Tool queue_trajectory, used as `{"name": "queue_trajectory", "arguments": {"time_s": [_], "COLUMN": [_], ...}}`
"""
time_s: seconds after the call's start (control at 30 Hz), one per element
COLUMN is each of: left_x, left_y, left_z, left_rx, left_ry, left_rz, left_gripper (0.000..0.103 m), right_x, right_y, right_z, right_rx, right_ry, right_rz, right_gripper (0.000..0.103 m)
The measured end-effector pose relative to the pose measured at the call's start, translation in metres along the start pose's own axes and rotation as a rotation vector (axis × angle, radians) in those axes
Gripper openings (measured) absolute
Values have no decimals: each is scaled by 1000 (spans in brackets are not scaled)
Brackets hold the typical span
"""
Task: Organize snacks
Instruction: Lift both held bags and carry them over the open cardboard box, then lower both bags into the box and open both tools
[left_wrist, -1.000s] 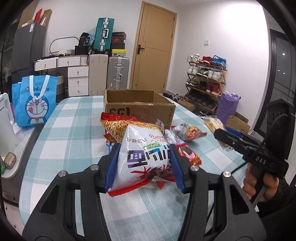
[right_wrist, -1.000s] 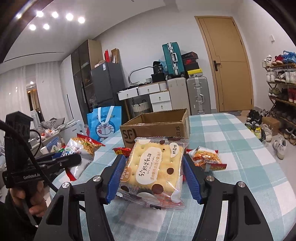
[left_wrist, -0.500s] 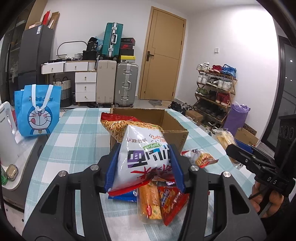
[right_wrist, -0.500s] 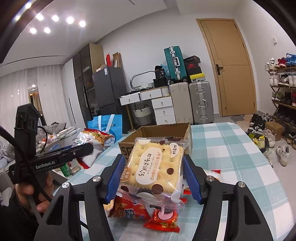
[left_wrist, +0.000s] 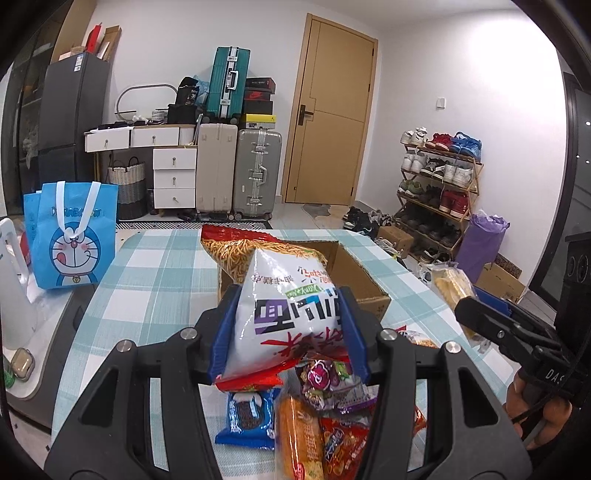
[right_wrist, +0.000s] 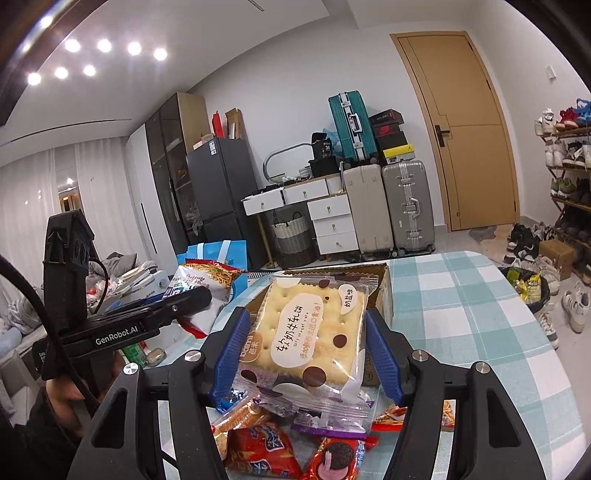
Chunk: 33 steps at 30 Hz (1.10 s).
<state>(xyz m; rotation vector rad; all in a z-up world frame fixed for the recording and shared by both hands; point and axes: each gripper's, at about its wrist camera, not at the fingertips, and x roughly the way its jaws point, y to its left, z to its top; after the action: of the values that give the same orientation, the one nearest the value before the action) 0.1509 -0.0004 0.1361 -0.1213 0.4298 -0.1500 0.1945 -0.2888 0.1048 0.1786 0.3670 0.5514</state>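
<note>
Oreo-like packet (right_wrist: 334, 456), right view only

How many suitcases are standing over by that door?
3: a beige suitcase and a silver suitcase side by side on the floor, and a teal suitcase on top of them. Others may be hidden.

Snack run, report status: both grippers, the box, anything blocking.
Left gripper shut on white noodle-snack bag. Right gripper shut on cracker pack. Cardboard box ahead, open. Loose snacks below, nothing blocking.

open cardboard box (left_wrist: 364, 280) ahead, snack heap (left_wrist: 325, 417) below, bare tablecloth (left_wrist: 155, 273) left
</note>
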Motion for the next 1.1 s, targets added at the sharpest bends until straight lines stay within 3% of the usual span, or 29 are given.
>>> {"name": "queue_trajectory", "arguments": {"time_s": [0.5,1.1], "left_x": [61,130], "left_y": [20,30], "left_z": [31,24], "left_rx": [-27,15], "left_ry": [27,74], "left_rz": [48,118], "left_gripper": [49,49], "right_x": [43,106], "right_y": [2,-1], "right_z": [23,26], "right_rx": [-7,-6], "right_ry": [44,131], "right_rz": [-9,3], "right_gripper": [64,64]}}
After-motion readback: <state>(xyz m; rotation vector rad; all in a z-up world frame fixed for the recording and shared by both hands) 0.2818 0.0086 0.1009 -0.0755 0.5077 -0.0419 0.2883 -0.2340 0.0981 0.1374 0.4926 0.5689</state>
